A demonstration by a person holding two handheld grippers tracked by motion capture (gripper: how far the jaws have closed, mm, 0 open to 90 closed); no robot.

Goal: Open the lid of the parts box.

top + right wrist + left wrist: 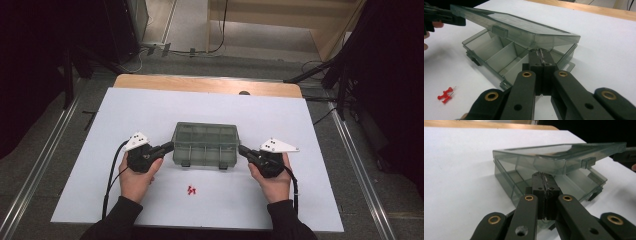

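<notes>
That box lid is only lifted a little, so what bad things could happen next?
1. The lid seems to rest on the shut tips of the left gripper and right gripper, not clamped. It could slip off and snap down.
2. Lifting unevenly might tilt or drag the light box across the table.
3. The red pins lie loose near the hands; a sleeve could scatter them.
</notes>
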